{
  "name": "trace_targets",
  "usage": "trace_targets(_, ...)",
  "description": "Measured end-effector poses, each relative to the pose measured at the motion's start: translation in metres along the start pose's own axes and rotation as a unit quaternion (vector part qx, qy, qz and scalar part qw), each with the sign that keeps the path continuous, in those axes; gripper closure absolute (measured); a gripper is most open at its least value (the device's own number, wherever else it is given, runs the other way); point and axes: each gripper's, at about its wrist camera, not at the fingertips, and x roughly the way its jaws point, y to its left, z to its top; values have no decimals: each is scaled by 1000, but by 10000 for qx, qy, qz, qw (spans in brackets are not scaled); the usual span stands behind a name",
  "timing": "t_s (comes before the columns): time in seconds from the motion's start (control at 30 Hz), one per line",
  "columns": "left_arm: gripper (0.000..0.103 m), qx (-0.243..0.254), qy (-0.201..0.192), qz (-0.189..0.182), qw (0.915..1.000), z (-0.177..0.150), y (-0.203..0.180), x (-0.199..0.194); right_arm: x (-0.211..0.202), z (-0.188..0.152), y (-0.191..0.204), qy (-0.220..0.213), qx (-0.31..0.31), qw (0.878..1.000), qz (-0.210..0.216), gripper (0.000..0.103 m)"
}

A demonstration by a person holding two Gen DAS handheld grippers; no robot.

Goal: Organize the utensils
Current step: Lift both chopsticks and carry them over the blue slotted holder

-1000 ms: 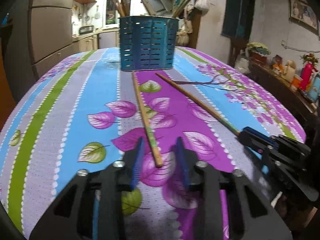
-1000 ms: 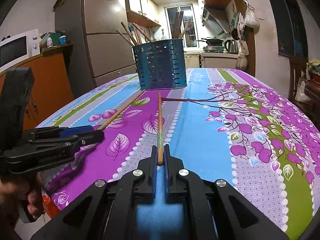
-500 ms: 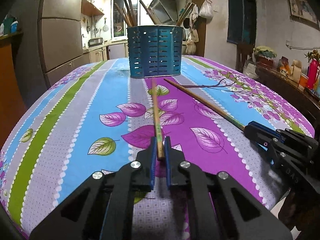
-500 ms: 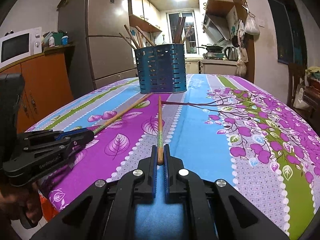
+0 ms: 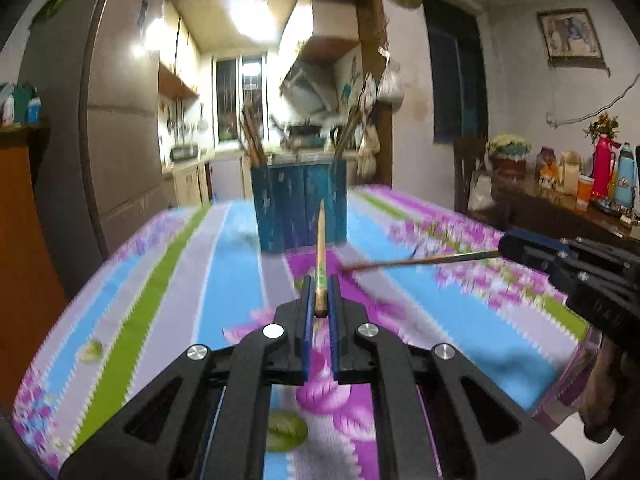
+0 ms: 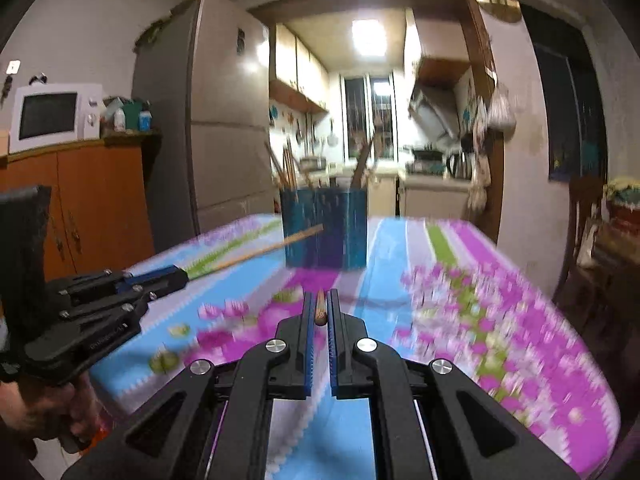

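A blue slotted holder [image 5: 299, 204] is standing near the far end of the surface [image 5: 188, 280], in the middle of both wrist views, with several sticks already leaning out of its top. The flowered, striped cloth is showing blurred in both views. Behind the holder a kitchen doorway is opening; a tall grey fridge [image 6: 224, 120] is filling the upper left of the right wrist view, with a white microwave [image 6: 56, 116] sitting on an orange cabinet [image 6: 92, 200] at the far left. A dark sideboard [image 5: 560, 208] crowded with bottles is lining the right edge of the left wrist view. Nothing is lying on the cloth between the jaws and the holder.

The left gripper [image 5: 320, 312] is clamping the thick end of a chopstick [image 5: 320, 248], its long axis running straight up the frame, the thin tip pointing at the holder's front wall and overlapping it in the picture. The right gripper [image 6: 320, 314] is likewise pinching the second chopstick [image 6: 320, 306], seen almost end-on there; in the left wrist view that stick is crossing nearly level, its tip pointing toward frame centre, well short of the holder. A hand [image 6: 48, 412] is gripping the left tool's handle at lower left.
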Motion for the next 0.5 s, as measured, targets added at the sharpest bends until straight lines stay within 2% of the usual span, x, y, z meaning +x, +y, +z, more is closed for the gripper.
trace_targets(0.27, 98, 164, -784, 29, 9968, 43, -6, -12, -14, 53, -7, -557, -238, 9981, 145, 96)
trace_targets(0.5, 98, 365, -1147, 8, 9927, 66, -16, -16, -9, 80, -14, -705, -316, 9967, 268, 96)
